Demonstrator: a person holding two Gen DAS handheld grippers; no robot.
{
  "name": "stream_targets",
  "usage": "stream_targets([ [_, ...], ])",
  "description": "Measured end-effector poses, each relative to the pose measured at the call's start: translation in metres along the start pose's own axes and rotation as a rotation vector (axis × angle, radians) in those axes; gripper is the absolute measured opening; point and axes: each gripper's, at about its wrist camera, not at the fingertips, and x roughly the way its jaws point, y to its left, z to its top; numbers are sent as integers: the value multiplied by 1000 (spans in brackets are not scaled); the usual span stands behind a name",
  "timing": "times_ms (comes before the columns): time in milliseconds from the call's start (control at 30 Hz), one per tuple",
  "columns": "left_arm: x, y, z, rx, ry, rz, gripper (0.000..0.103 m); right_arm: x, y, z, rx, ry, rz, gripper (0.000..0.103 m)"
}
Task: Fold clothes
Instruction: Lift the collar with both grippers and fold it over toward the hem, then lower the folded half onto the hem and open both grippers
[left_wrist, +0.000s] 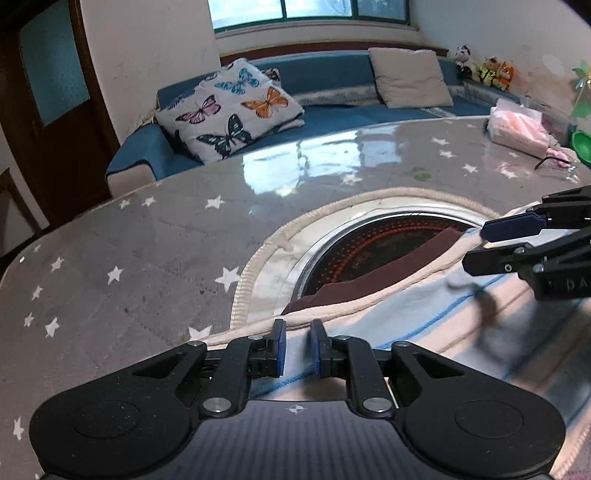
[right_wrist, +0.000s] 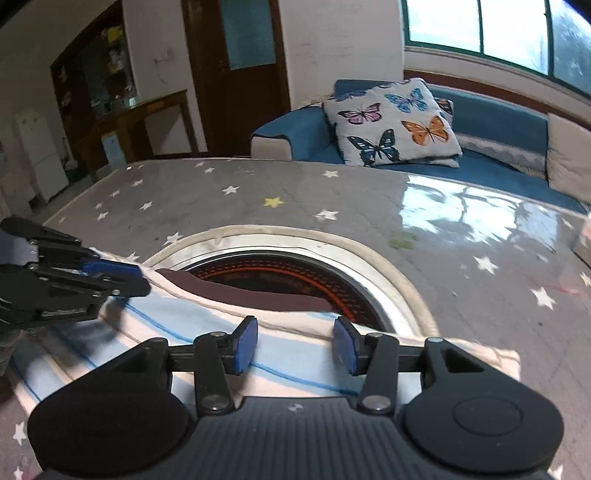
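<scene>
A folded garment, cream with pale blue stripes and a dark brown inner band, lies on the table and partly covers a round inset. My left gripper hovers low over the garment's near-left edge; its blue pads stand a narrow gap apart with cloth lying flat below them, so it is open. In the right wrist view the garment spreads under my right gripper, whose jaws are wide apart and hold nothing. The left gripper shows at the left over the cloth's corner. The right gripper enters from the right.
The table has a grey star-patterned cover under a glossy sheet. A round metal-rimmed heater inset sits in its middle. A pink tissue pack, a hex key and a green bowl lie far right. A blue sofa stands behind.
</scene>
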Motion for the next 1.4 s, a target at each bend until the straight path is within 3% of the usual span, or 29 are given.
stream_targets([
  [367, 2, 7, 0, -35, -5, -14, 28, 21, 17, 4, -18, 40, -42, 52],
  [733, 3, 14, 4, 14, 27, -37, 37, 11, 88, -17, -243, 21, 68, 52],
  [1267, 6, 23, 8, 36, 43, -83, 38, -12, 175, -45, -401, -36, 294, 52],
  [1400, 6, 23, 8, 31, 41, -82, 38, -10, 195, -54, -469, -33, 318, 52],
])
